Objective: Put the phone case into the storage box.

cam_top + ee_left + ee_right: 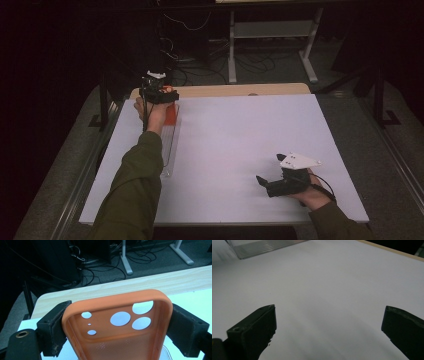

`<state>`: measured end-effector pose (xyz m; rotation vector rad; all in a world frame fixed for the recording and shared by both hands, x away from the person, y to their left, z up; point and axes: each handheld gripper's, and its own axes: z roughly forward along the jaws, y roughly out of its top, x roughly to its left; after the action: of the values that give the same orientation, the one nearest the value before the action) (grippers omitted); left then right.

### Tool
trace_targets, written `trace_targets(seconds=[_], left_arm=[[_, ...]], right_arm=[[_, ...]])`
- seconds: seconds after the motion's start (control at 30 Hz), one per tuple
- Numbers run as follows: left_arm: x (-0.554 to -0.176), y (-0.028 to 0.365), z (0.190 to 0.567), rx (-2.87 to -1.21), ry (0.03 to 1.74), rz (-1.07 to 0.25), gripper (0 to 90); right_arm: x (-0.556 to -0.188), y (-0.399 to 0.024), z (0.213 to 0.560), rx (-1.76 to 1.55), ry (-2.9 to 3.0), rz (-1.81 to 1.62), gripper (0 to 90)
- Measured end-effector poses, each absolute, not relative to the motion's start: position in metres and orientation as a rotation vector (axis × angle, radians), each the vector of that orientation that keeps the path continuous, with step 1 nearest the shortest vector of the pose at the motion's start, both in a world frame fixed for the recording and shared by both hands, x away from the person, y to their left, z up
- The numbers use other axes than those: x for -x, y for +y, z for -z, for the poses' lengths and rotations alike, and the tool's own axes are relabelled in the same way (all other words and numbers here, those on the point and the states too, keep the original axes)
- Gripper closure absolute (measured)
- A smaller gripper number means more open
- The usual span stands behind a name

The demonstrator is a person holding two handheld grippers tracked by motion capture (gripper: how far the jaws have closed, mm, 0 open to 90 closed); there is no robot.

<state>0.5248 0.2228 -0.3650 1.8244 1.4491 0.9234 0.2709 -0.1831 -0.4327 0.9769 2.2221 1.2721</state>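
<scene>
- High view: the left gripper is held at the far left corner of the white table, with an orange phone case below it and a clear ribbed tray lying on the table just nearer the person.
- Left gripper view: the two black jaws press against the long sides of the orange phone case, clamping it across its width; the case's hollow inside faces the camera, its round camera cut-outs showing the white surface behind.
- High view: the right gripper rests low over the near right part of the table, well apart from the case.
- Right gripper view: the right gripper's jaws stand wide apart, with bare white table between them.
</scene>
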Motion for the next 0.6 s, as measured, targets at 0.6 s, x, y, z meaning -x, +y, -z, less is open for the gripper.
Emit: trace_targets(seconds=[0.6], left_arm=[[-0.5281,0.2296,0.3703,-1.830,1.413,-0.844,3.5]], right_arm=[[-0.2700,-0.1826,0.4326,-0.977,2.222,-1.264,0.0]])
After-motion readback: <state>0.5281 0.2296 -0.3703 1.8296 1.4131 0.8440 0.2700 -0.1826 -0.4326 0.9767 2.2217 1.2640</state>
